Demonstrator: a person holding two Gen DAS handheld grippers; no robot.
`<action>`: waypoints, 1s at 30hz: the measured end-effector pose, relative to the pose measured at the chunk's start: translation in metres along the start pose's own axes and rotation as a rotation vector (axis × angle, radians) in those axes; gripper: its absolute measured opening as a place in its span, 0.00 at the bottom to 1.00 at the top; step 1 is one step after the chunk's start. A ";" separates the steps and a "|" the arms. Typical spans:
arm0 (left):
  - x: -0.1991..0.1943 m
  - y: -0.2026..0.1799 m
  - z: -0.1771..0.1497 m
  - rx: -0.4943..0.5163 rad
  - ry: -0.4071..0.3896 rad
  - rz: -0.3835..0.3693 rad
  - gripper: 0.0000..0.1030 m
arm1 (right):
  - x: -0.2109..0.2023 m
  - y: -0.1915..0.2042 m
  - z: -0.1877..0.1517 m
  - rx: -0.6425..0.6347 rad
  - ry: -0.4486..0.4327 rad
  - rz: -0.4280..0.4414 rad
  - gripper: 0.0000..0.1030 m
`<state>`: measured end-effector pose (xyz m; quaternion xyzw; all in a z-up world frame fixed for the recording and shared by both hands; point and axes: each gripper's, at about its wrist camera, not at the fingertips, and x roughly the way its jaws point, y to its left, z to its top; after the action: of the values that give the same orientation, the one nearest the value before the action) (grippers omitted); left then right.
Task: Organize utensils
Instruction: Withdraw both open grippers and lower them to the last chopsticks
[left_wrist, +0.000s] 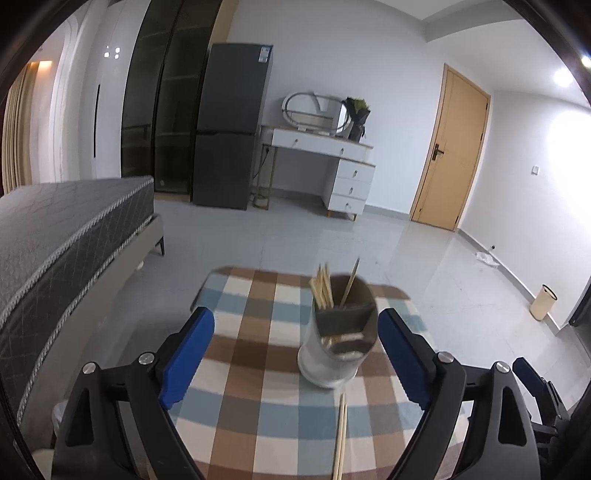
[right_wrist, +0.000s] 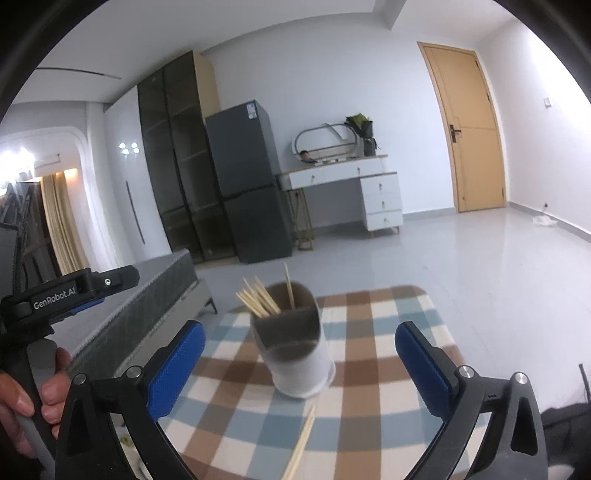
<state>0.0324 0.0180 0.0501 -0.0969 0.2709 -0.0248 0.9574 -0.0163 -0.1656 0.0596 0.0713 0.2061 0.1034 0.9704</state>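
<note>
A white utensil holder with a dark divided top stands on a checked tablecloth. Several wooden chopsticks stick up from it, one apart from the bunch. A loose pair of chopsticks lies on the cloth in front of the holder. My left gripper is open, its blue pads wide on either side of the holder, not touching it. My right gripper is open too, with the holder between its fingers and untouched.
A grey bed runs along the left of the table. A hand holding the left gripper's handle shows at the left of the right wrist view. Beyond lie a bare floor, a dark fridge, a white desk and a door.
</note>
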 end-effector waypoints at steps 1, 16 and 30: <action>0.004 0.001 -0.004 -0.005 0.011 0.003 0.85 | 0.002 -0.001 -0.005 0.001 0.019 0.003 1.00; 0.080 0.020 -0.063 -0.002 0.207 0.101 0.84 | 0.067 -0.033 -0.070 0.073 0.368 -0.060 1.00; 0.114 0.044 -0.071 -0.126 0.371 0.166 0.84 | 0.145 -0.028 -0.128 0.033 0.697 -0.064 0.52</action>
<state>0.0923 0.0378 -0.0766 -0.1279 0.4505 0.0537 0.8819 0.0646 -0.1468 -0.1171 0.0407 0.5287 0.0879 0.8433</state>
